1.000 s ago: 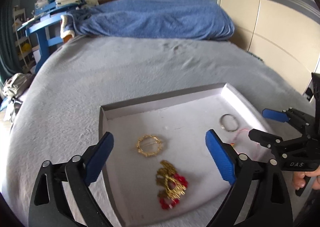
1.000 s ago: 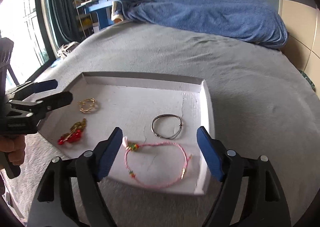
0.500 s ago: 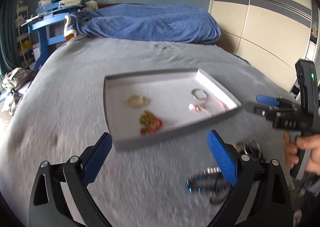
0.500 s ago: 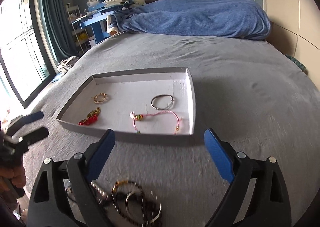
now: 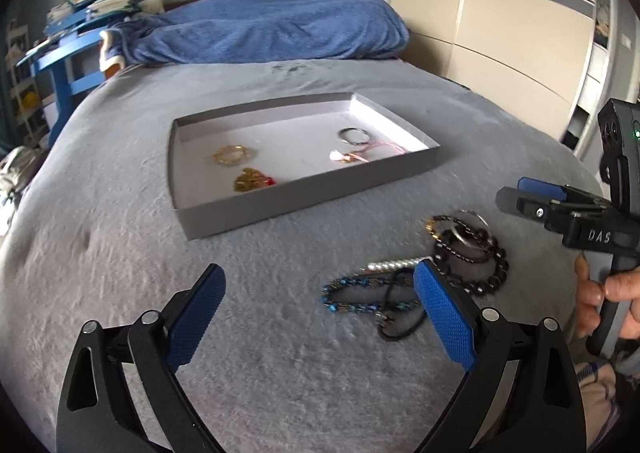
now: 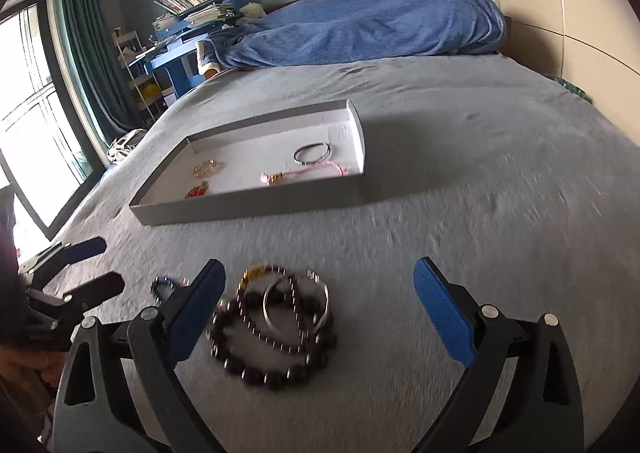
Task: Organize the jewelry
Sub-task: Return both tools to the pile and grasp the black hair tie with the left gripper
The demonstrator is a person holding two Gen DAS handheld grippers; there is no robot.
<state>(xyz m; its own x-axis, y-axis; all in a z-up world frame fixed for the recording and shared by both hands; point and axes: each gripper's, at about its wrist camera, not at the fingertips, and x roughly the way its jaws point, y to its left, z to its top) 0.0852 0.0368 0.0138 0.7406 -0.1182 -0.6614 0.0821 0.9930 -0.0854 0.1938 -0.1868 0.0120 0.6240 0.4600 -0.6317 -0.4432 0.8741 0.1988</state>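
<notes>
We see a tangled heap of dark beaded bracelets (image 6: 276, 329) on the grey bed (image 6: 480, 181); both grippers' fingers (image 5: 444, 317) (image 6: 440, 313) stand apart, empty, the right gripper's having just widened.

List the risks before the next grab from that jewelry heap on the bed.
1. The dark bead bracelet, metal bangle and thin bead chain overlap, so the open right gripper may lift several together.
2. The blue beaded bracelet lies tangled with a black cord.
3. Soft bedding lets small pieces sink away from a pinch.
</notes>
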